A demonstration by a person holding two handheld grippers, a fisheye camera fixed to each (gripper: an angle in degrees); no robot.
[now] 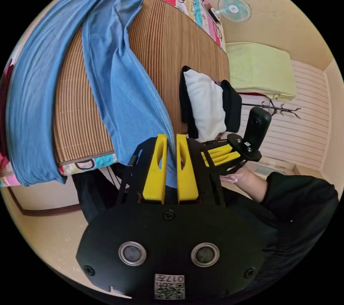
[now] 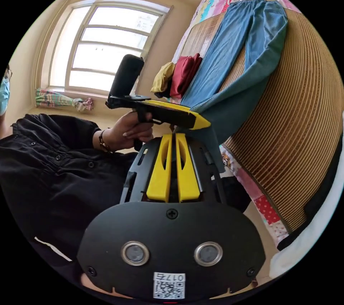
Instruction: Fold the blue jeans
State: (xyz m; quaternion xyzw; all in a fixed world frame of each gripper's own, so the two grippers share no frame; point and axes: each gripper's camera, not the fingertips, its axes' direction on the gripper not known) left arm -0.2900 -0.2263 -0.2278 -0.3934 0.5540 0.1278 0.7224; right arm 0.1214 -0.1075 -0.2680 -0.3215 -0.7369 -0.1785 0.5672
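Observation:
The blue jeans (image 1: 118,79) lie spread on a bamboo mat (image 1: 172,43) on the bed, waistband at the far end. One leg is lifted off the mat and its hem runs between the yellow jaws of my left gripper (image 1: 172,138), which is shut on it. My right gripper (image 1: 215,156), held in a hand, points in from the right beside that hem. In the right gripper view the jeans (image 2: 229,43) hang from the left gripper (image 2: 200,123). Just below, my right gripper (image 2: 174,135) has its jaws together, with no cloth visible in the gap.
A black and white garment (image 1: 206,104) lies on the mat (image 2: 304,104) beside the jeans. Folded red (image 2: 184,72) and yellow (image 2: 163,76) clothes sit at the mat's other side. The person's black sleeve (image 2: 53,147) is close by. A fan (image 1: 234,8) and a window (image 2: 107,43) are on the walls.

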